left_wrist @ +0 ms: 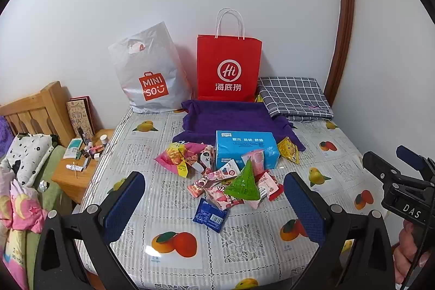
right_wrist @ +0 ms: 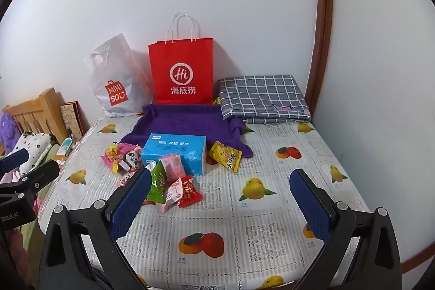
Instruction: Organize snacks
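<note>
Left wrist view: fruit-print tablecloth (left_wrist: 244, 241), white wall (left_wrist: 81, 18), snack pile (left_wrist: 231, 181); left claw (left_wrist: 214, 197), right claw (right_wrist: 220, 195) both agape, empty.

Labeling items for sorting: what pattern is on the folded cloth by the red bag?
Grey with a white grid check, clearest in the right wrist view: cloth.

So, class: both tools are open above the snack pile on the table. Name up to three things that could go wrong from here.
1. The snack packets overlap, so the left tool may pinch two at once.
2. The green pyramid packet leans on others; lifting it could scatter them.
3. The dark blue packet lies flat on the slick tablecloth and may slide away. The right tool holds nothing.
</note>
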### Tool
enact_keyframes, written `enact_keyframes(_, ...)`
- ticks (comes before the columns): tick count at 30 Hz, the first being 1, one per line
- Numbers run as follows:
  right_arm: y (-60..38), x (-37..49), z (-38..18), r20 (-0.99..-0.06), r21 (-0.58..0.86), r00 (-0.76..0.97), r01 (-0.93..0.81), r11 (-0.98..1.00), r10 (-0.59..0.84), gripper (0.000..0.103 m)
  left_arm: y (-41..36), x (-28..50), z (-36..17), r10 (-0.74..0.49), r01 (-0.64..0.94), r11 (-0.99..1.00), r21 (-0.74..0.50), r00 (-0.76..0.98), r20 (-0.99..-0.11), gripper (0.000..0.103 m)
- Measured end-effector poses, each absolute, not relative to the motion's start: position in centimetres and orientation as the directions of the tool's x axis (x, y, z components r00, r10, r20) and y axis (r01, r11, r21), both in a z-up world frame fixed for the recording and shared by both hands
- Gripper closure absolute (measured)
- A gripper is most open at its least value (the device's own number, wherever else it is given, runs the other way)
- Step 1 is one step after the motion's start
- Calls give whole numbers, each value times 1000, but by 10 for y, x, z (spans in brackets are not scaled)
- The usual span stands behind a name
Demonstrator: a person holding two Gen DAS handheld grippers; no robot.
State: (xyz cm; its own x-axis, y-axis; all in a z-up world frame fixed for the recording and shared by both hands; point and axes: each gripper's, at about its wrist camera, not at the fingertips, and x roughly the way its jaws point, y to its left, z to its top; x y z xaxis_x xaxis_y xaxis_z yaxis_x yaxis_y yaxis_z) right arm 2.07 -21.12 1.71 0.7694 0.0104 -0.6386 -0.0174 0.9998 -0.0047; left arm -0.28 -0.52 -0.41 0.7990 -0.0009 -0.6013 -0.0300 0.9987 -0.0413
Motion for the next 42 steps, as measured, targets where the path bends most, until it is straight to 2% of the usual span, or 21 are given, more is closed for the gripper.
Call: enact_keyframes(42, -210, 15, 13, -623, 15, 782, -26, 1000, 30, 3, -7, -4, -6, 2, -34, 999, -42, 800, -601, 1)
